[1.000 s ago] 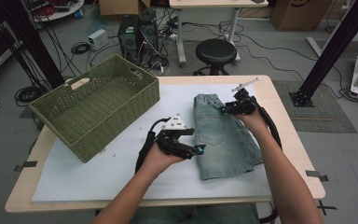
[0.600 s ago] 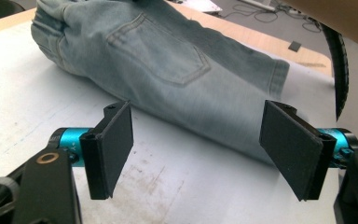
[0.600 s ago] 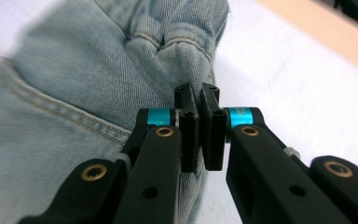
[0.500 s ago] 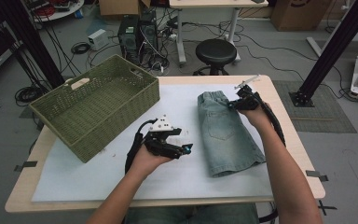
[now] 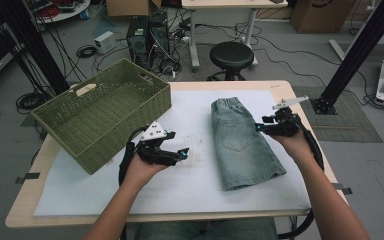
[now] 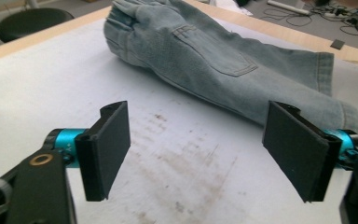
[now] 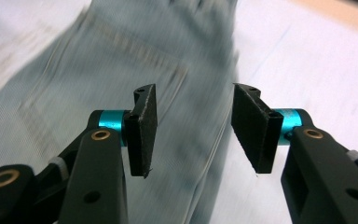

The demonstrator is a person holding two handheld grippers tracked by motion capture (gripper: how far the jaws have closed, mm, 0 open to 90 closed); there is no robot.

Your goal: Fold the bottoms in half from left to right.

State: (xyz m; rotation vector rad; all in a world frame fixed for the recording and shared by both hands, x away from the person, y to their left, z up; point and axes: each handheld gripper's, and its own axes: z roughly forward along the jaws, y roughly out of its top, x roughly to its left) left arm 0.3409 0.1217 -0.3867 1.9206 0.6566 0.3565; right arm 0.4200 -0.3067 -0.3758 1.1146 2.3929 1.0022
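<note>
Nearest the person, the white mat [image 5: 105,195] lies bare along the bench [image 5: 25,212] front edge, leaving free room around the left claw [image 5: 184,154]. It hovers low over the mat, jaws wide with nothing between them. The folded denim shorts [image 5: 240,145] lie just beyond, right of centre. The right claw [image 5: 258,127] is beside their right edge, jaws just opened, nothing between. The green basket [image 5: 100,115] sits far left.

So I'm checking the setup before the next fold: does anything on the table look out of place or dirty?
Mostly tidy. The folded denim shorts lie slightly askew on the white mat, and brownish smudges stain the mat beside them.
</note>
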